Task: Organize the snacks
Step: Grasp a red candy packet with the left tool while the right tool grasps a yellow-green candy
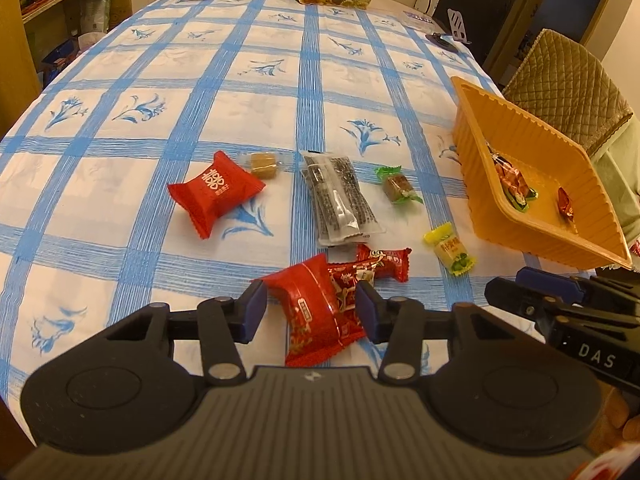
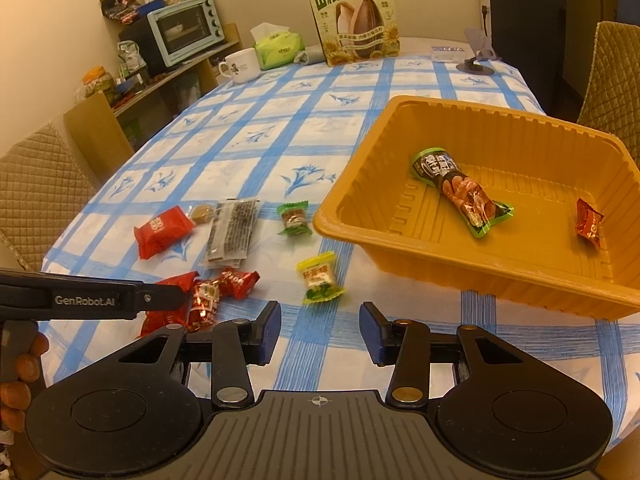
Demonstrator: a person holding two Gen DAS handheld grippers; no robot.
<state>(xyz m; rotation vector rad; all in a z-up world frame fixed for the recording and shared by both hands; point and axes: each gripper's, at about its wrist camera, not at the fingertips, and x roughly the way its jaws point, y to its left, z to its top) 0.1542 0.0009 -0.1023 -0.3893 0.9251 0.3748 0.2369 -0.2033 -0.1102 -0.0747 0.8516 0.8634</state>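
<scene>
My left gripper (image 1: 312,306) has its blue pads on both sides of a red snack packet (image 1: 316,312) that lies on the checked tablecloth; it also shows in the right wrist view (image 2: 168,296). Two smaller red packets (image 1: 380,266) touch that packet. My right gripper (image 2: 320,314) stands open and empty just short of a yellow candy (image 2: 320,282). The orange tray (image 2: 400,248) at the right holds a green-and-red sausage packet (image 2: 464,192) and a small red candy (image 2: 588,222). Loose on the cloth are another red packet (image 1: 216,192), a caramel (image 1: 262,164), a dark packet (image 1: 340,200) and a green candy (image 1: 398,188).
At the table's far end stand a white mug (image 2: 240,65), a green tissue pack (image 2: 278,48), a large sunflower-seed bag (image 2: 354,20) and a phone stand (image 2: 478,56). Quilted chairs (image 2: 38,192) flank the table. A shelf with a small oven (image 2: 186,32) lines the left wall.
</scene>
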